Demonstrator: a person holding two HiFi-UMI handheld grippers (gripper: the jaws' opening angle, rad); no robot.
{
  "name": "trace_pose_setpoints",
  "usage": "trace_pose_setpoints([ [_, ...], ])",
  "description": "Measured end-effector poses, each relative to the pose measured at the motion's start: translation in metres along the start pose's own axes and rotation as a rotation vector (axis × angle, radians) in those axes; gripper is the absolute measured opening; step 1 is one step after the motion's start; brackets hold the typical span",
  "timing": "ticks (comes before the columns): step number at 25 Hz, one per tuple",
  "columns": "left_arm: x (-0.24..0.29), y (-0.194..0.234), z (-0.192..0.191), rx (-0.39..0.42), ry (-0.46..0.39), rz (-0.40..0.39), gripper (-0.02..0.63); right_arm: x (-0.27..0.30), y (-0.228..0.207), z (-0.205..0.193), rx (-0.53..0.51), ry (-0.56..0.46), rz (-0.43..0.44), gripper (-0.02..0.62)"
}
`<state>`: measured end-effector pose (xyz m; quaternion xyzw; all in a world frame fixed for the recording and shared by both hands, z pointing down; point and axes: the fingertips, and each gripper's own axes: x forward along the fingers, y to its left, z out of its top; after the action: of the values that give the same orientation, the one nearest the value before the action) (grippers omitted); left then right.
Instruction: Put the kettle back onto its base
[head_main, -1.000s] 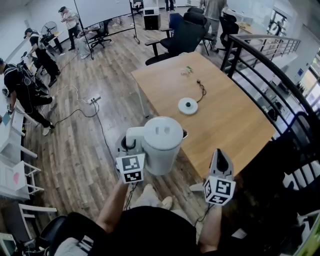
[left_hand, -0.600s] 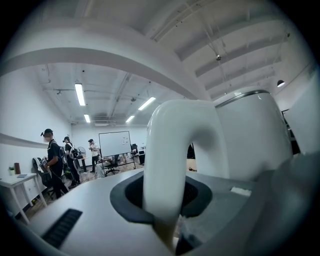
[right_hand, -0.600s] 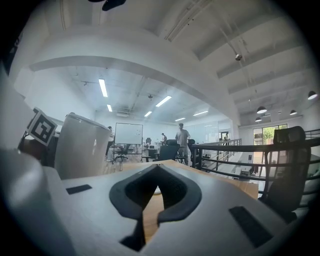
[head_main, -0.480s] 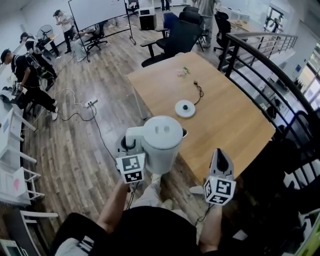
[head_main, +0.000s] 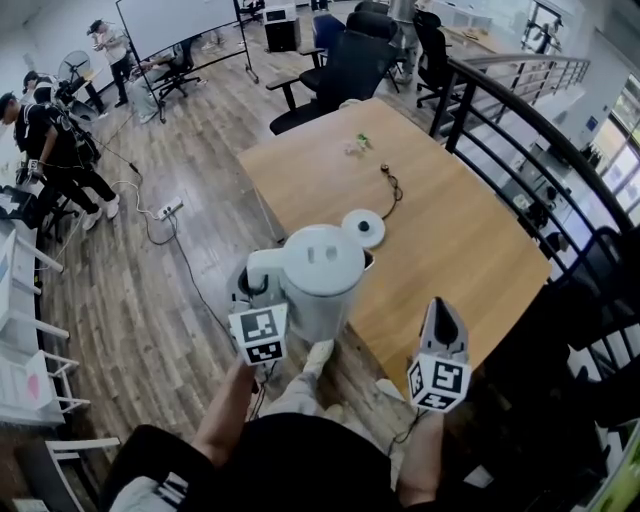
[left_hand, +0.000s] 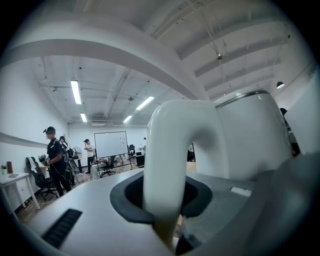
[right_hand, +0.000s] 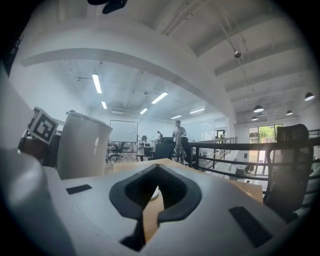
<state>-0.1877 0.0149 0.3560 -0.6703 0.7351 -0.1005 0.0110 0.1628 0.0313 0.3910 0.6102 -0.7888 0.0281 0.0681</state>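
The white kettle (head_main: 320, 275) hangs in the air just off the near corner of the wooden table (head_main: 450, 240). My left gripper (head_main: 263, 290) is shut on its curved handle (left_hand: 175, 160), and the kettle body (left_hand: 250, 135) fills the right of the left gripper view. The round white base (head_main: 363, 228) lies on the table just beyond the kettle, with its black cord (head_main: 390, 185) trailing away. My right gripper (head_main: 441, 308) is shut and holds nothing; it hovers over the table's near edge, right of the kettle (right_hand: 82, 145).
A black railing (head_main: 520, 120) runs along the table's right side. Black office chairs (head_main: 345, 70) stand at its far end. A small green item (head_main: 355, 145) lies far back on the table. A power strip (head_main: 165, 208) and cables lie on the floor at left, near several people (head_main: 50, 140).
The table and base have drawn closer to the kettle in the head view. Both grippers keep their places in the view, the kettle still gripped.
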Motion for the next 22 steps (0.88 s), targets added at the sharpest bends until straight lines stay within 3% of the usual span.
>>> trace_pose_setpoints([
  [22, 0.181, -0.034, -0.01, 0.001, 0.001, -0.096, 0.074, 0.144, -0.031, -0.014, 0.028, 0.076, -0.066, -0.002],
])
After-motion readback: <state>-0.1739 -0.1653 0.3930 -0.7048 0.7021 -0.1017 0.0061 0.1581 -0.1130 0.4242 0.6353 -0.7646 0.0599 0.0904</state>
